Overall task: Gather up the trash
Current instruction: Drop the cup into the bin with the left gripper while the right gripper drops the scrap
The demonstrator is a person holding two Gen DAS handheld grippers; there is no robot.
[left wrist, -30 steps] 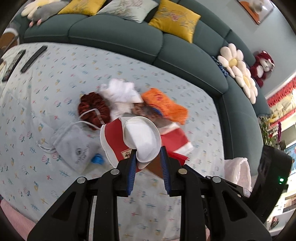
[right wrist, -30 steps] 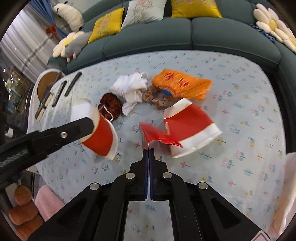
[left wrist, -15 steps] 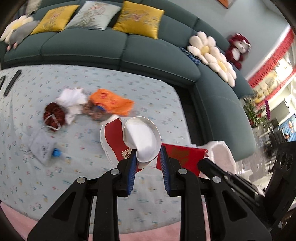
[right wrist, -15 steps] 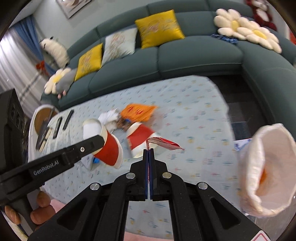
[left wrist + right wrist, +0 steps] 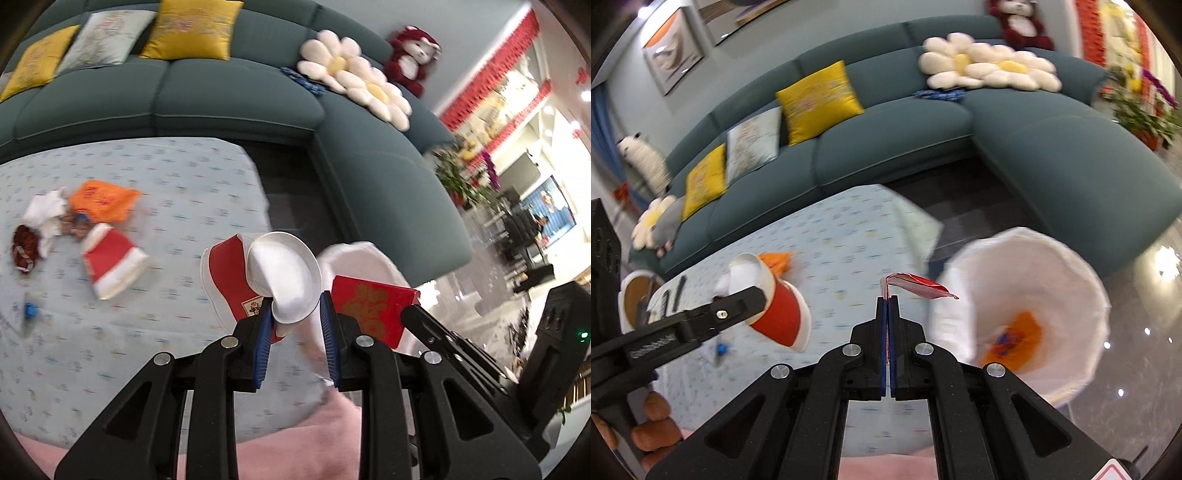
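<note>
Collection is partly done. The white-lined bin beside the surface holds one orange wrapper, apparently. Left tongs pinch a red paper cup; right tongs, pressed together, grip a red envelope near the bin's rim. A second cup and scraps remain.

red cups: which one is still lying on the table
The cup left of the held one, on its side on the tablecloth near the orange wrapper. The other cup is lifted in the left gripper.
</note>
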